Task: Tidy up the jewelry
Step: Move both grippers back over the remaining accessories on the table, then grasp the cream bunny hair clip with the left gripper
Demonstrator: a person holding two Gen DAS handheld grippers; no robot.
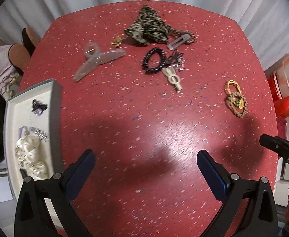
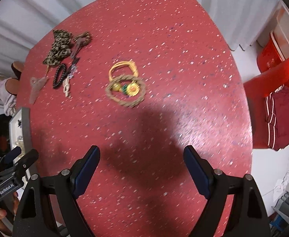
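Hair accessories lie scattered on a red speckled table (image 1: 144,138): a clear claw clip (image 1: 98,60), a leopard scrunchie (image 1: 147,27), a black coil tie (image 1: 154,60), a grey snap clip (image 1: 179,41), a cream clip (image 1: 174,79) and braided gold-and-tan ties (image 1: 236,100). A grey tray (image 1: 55,106) at the left edge holds a small black clip (image 1: 38,105) and a cream scrunchie (image 1: 30,154). My left gripper (image 1: 145,165) hovers open over bare table beside the tray. My right gripper (image 2: 141,162) is open too, with the braided ties (image 2: 125,87) ahead of it.
A red plastic chair (image 2: 278,73) with a dark red garment (image 2: 280,118) stands off the table's right side. White curtains hang behind. Sandals (image 1: 24,47) lie on the floor at far left. The left gripper's body (image 2: 12,167) shows at the lower left of the right wrist view.
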